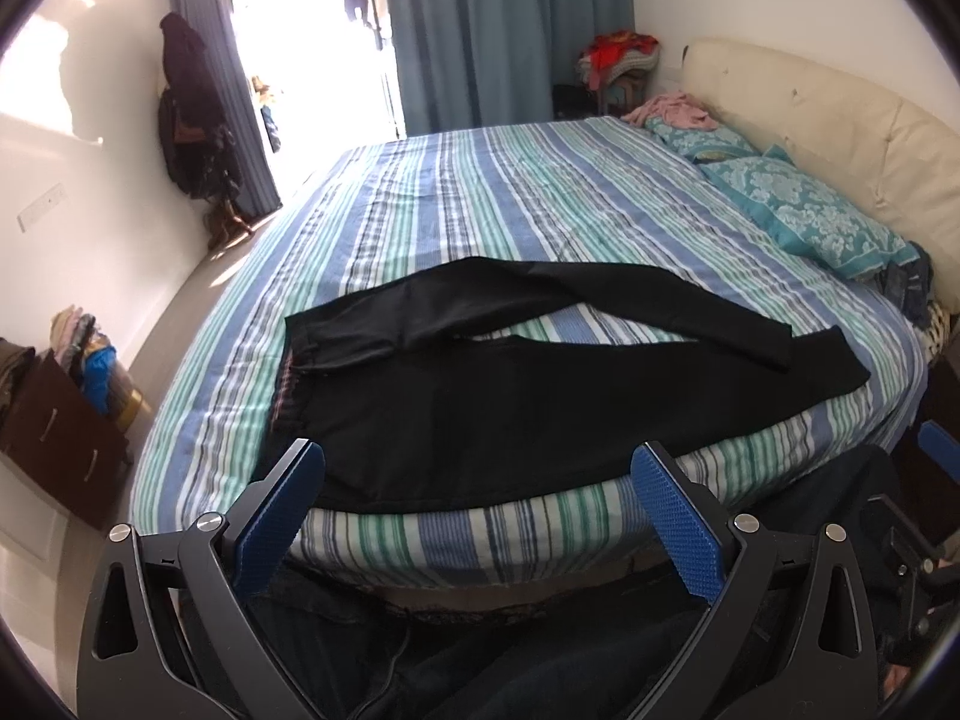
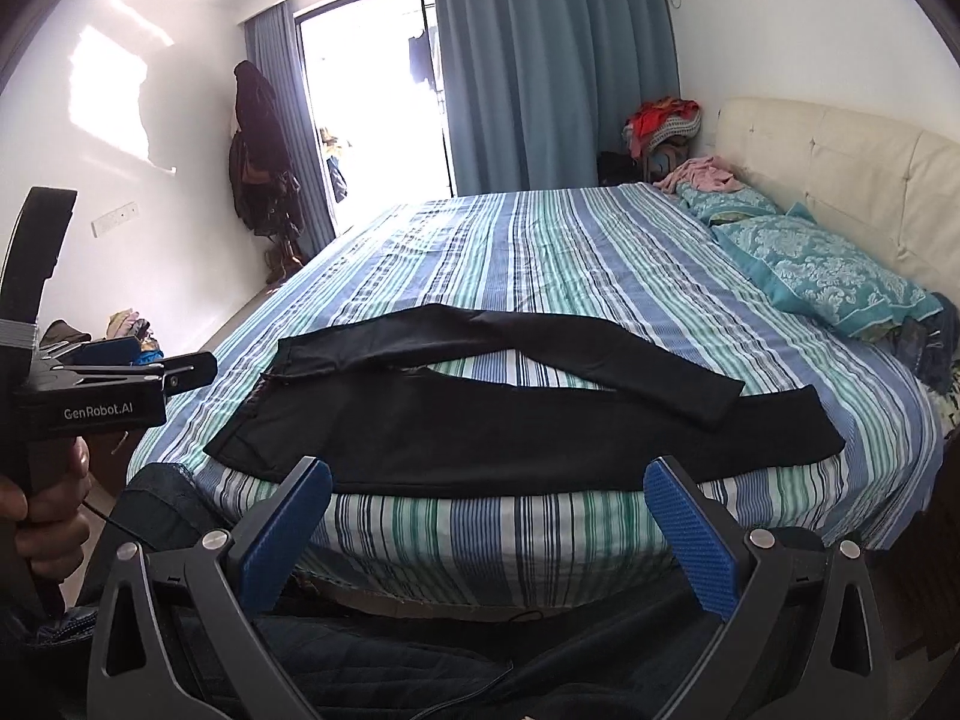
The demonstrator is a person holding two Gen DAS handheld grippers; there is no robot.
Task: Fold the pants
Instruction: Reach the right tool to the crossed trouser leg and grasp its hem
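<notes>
Black pants (image 1: 480,396) lie spread on the striped bed (image 1: 480,204), waistband at the left, both legs running to the right, the far leg angled over toward the near one. They also show in the right wrist view (image 2: 510,426). My left gripper (image 1: 480,468) is open and empty, held just off the bed's near edge in front of the pants. My right gripper (image 2: 489,486) is open and empty, also short of the near edge. The left gripper's body (image 2: 90,396) shows at the left of the right wrist view, held in a hand.
Teal patterned pillows (image 1: 816,216) and a cream headboard (image 1: 840,120) are at the right. Pink clothing (image 1: 672,108) lies at the far corner. A dark drawer unit (image 1: 54,438) with clothes stands on the floor at left. Blue curtains (image 1: 510,30) and a bright doorway are behind.
</notes>
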